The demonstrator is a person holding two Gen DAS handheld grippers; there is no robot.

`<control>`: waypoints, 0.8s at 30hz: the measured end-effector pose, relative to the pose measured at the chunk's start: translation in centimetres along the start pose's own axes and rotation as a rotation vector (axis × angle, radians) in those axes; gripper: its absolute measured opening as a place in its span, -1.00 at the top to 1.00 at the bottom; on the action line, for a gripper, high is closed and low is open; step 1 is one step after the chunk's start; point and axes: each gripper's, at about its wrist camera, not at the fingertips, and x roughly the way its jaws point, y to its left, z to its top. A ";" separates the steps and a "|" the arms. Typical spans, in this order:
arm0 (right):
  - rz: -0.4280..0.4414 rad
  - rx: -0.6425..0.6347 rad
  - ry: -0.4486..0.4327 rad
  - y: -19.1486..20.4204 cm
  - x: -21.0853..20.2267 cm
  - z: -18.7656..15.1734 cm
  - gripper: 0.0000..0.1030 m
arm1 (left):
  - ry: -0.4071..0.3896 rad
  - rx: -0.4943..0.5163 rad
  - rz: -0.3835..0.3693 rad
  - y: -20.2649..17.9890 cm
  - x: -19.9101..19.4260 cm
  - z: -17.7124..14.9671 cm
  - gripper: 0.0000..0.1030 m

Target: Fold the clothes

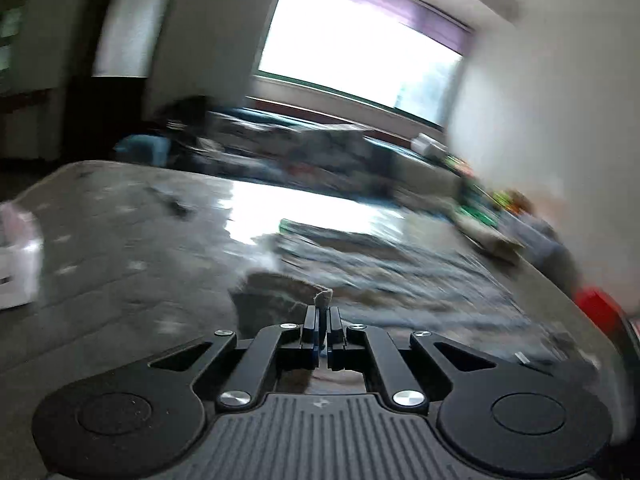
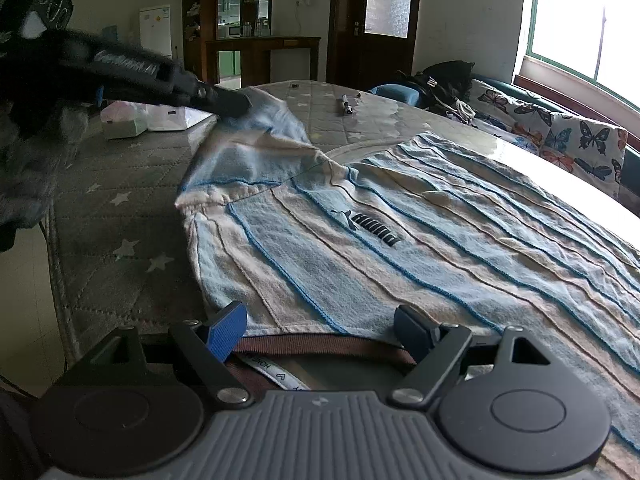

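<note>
Bright window (image 2: 576,20), dk wood door (image 2: 374,16), butterfly sofa (image 2: 560,136).

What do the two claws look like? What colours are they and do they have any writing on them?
Both are black. The right claw has two black link arms with shiny silver screws, blue ribbed pads on its fingertips, two round black discs and a grey ridged base with a tiny mark. The left claw looks the same in its own camera. Seen from the right camera, its body has white lettering, too blurred to read.

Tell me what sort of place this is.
Probably a lived-in room at home: a star-quilted mattress as work surface, a butterfly-print sofa under the window, and a wooden cabinet behind.
</note>
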 end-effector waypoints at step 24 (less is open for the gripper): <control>-0.001 0.010 -0.006 0.0 -0.1 -0.1 -0.61 | 0.134 0.086 -0.159 -0.7 -0.3 -1.2 0.33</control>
